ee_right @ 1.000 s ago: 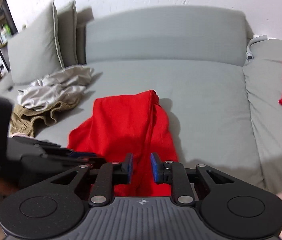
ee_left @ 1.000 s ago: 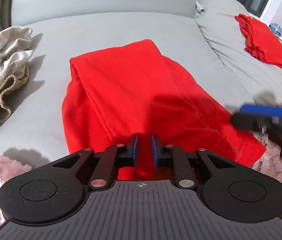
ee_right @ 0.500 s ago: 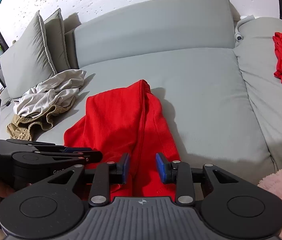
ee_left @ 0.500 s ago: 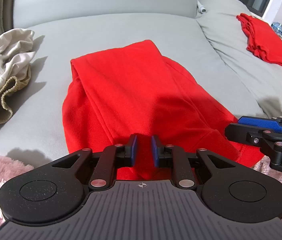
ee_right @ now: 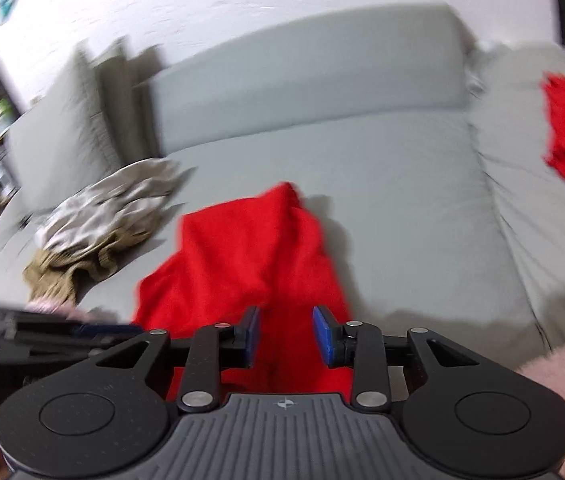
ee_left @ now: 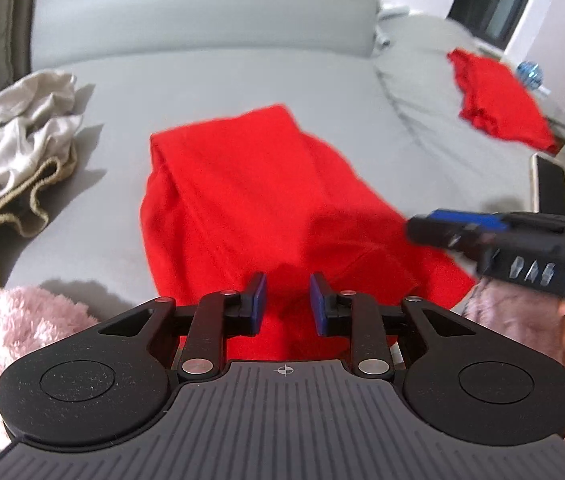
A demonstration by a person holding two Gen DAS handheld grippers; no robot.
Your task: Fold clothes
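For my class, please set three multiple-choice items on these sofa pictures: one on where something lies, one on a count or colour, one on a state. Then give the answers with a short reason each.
1. Where does the crumpled cream and khaki heap of clothes lie, in the left wrist view?
A. left of the large red garment
B. on top of it
C. on the floor

2. How many separate red garments lie on the grey sofa?
A. one
B. two
C. four

3. How does the large red garment lie?
A. hung over the backrest
B. rolled into a ball
C. partly folded on the seat cushion

Answers:
1 A: the crumpled cream and khaki heap of clothes sits apart, to the left of the large red garment.
2 B: besides the large one, a smaller red garment lies on the far right section of the grey sofa.
3 C: it lies on the seat with one side folded over.
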